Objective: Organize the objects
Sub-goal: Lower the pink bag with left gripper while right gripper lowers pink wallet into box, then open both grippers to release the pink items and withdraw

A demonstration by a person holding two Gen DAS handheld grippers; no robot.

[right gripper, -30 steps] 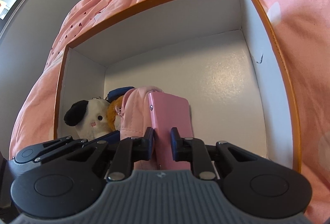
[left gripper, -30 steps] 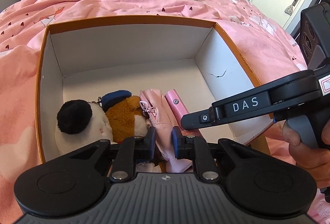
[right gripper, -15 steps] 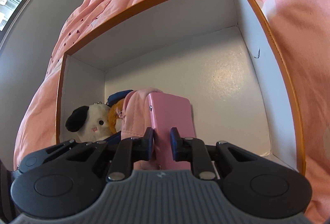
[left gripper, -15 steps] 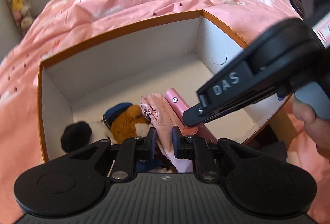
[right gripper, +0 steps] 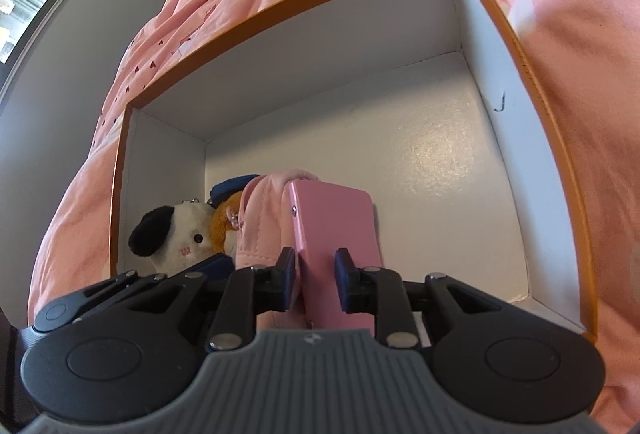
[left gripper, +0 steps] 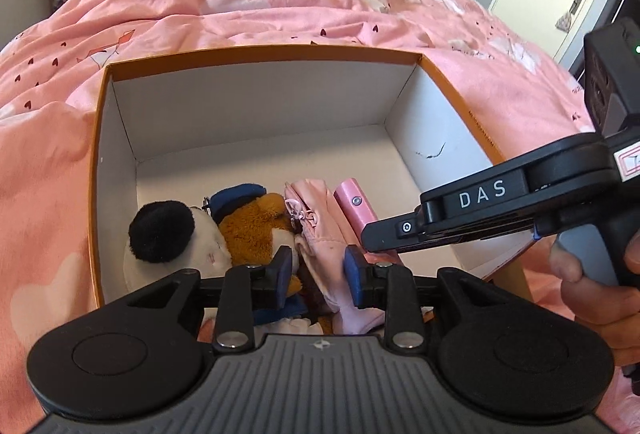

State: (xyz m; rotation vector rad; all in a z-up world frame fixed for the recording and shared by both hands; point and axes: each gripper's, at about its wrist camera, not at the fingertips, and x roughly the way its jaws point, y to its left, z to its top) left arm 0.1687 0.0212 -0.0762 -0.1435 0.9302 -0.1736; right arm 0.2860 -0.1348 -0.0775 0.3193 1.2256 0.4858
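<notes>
Inside the orange-edged box [left gripper: 444,170], toward its near-left corner, a pink case [right gripper: 340,234] stands on edge between the fingers of the right gripper [right gripper: 316,284]; those jaws are opening, and a sliver of gap shows beside each pad. At its nine o'clock leans a pink zip pouch [left gripper: 320,234], lying between the opening jaws of the left gripper [left gripper: 318,280], whose pads stand clear of it. Farther toward nine o'clock sit a brown plush [left gripper: 256,230] and a white plush with a black ear [left gripper: 168,238].
</notes>
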